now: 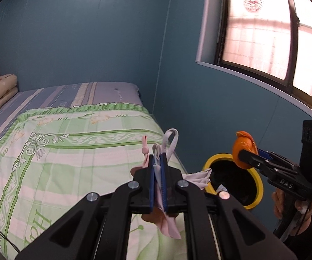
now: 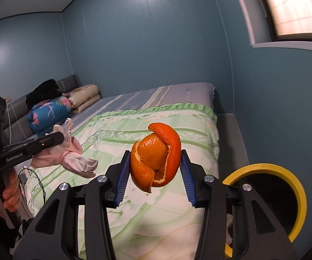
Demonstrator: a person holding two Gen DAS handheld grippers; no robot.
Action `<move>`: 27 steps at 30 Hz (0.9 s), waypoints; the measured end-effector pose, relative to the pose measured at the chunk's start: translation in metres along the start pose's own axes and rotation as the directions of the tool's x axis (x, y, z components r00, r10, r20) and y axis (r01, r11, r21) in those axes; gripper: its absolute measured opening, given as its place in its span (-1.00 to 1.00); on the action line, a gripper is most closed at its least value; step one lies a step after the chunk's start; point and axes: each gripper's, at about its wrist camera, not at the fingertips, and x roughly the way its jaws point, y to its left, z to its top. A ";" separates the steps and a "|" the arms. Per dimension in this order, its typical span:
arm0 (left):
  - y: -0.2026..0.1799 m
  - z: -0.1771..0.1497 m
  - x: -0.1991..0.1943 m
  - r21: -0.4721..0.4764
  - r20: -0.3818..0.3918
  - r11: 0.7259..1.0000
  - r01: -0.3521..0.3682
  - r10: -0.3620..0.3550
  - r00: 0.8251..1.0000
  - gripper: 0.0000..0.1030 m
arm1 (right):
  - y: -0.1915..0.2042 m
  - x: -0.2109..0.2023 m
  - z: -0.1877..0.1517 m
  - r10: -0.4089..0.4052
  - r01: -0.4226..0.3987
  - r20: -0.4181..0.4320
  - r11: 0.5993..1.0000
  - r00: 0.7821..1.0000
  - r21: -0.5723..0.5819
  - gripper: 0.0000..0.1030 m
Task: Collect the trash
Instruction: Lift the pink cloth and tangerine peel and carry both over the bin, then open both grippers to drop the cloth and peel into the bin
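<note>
My left gripper (image 1: 158,159) is shut on a pink and grey cloth bundle (image 1: 166,223), whose loops stick up past the fingertips. It hangs over the near corner of the bed. In the right wrist view the same gripper (image 2: 58,138) comes in from the left with the bundle (image 2: 69,158) tied by a pink band. My right gripper (image 2: 155,160) is shut on a curled orange peel (image 2: 156,158), held in the air beside the bed. From the left view the peel (image 1: 241,146) and right gripper (image 1: 243,155) hover above the yellow-rimmed black bin (image 1: 258,184), (image 2: 262,168).
The bed (image 1: 69,151) has a green patterned quilt and folded bedding (image 2: 47,112) at its head. A pale cloth (image 1: 199,176) hangs over the bin's rim. Blue walls and a window (image 1: 264,32) close in the corner. A person's hand (image 2: 8,195) holds the left grip.
</note>
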 end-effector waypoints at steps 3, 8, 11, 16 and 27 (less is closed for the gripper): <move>-0.020 0.004 0.002 0.032 0.002 0.999 0.030 -0.030 1.000 -0.91 | -0.014 -0.007 -0.001 -0.024 0.023 0.013 1.000 1.000 0.017 -0.18; -0.057 0.011 0.011 0.086 -0.003 0.993 0.080 -0.080 0.997 -0.91 | -0.040 -0.018 -0.004 -0.076 0.075 0.035 0.996 0.996 0.049 -0.18; -0.077 0.014 0.020 0.112 -0.016 0.987 0.114 -0.113 0.994 -0.91 | -0.059 -0.026 -0.007 -0.108 0.104 0.042 0.992 0.993 0.076 -0.18; -0.111 0.016 0.038 0.166 -0.037 0.973 0.160 -0.156 0.987 -0.91 | -0.088 -0.035 -0.012 -0.173 0.167 0.047 0.979 0.984 0.113 -0.17; -0.163 -0.004 0.132 0.157 -0.187 0.952 0.263 -0.233 0.954 -0.91 | -0.159 -0.023 -0.029 -0.325 0.327 -0.045 0.918 0.945 0.224 -0.17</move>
